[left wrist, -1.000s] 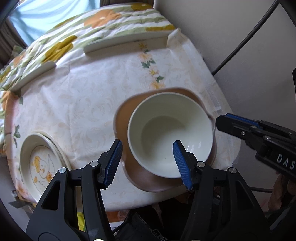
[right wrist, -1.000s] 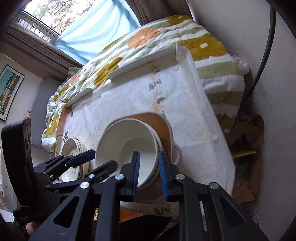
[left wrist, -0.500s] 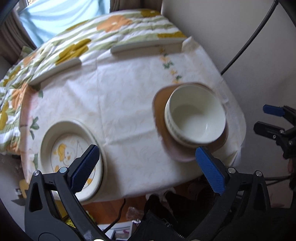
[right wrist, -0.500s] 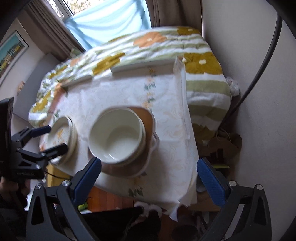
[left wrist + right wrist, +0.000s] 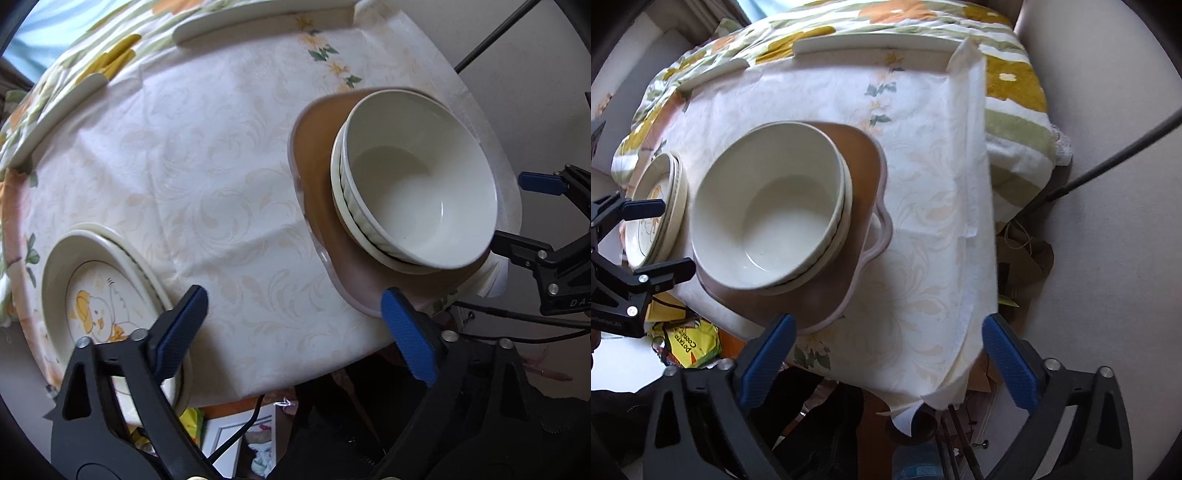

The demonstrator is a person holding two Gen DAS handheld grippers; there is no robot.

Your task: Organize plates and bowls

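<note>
A stack of cream bowls sits on a brown mat at the table's right end; it also shows in the right wrist view, on the same mat. A stack of cream plates with a yellow duck picture lies at the left end, also seen in the right wrist view. My left gripper is open and empty over the table's near edge, between plates and bowls. My right gripper is open and empty, near the front edge right of the bowls.
A pale patterned tablecloth covers the small table, whose edges drop off close on all sides. A floral bedspread lies beyond it. A wall stands to the right. A yellow packet lies on the floor below.
A second ago my right gripper was shut on the rim of the top bowl; it has let go and drawn back. Both grippers have opened wide, and the left has drawn back.
</note>
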